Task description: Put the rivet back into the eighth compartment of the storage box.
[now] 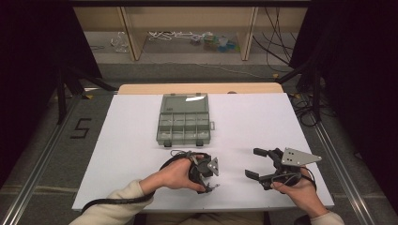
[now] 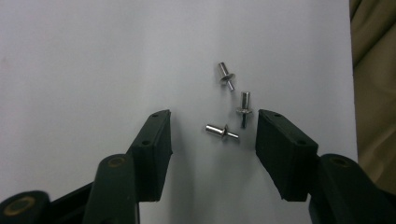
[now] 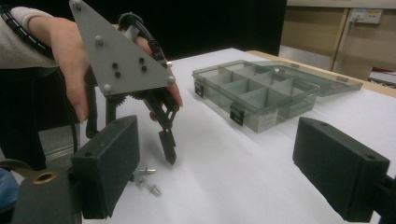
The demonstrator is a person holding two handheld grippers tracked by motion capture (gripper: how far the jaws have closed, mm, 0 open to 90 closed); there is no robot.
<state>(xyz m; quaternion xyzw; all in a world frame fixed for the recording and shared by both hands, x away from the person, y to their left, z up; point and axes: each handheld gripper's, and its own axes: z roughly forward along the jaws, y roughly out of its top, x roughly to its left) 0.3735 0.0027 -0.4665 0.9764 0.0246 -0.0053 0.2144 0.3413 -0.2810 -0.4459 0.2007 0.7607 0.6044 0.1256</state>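
Step in hand, by judgement: picking rivet off table for box.

Left gripper [image 2: 212, 135]: jaws half spread, straddling nearest rivet [image 2: 222, 132], pads not touching. Two more rivets [image 2: 243, 107] just beyond, at 1 o'clock. Next: lower, pinch the one without catching neighbours.

Box [image 1: 184, 119], lid open, at 12 o'clock from left gripper; path clear.

Right gripper [image 1: 256, 163]: jaws spread wide, empty, hovering over table [image 1: 263, 117].

Three rivets [image 2: 224, 132] lie on the table [image 1: 131, 140] near its front edge, compartment box [image 1: 184, 124] open behind them, mid-table
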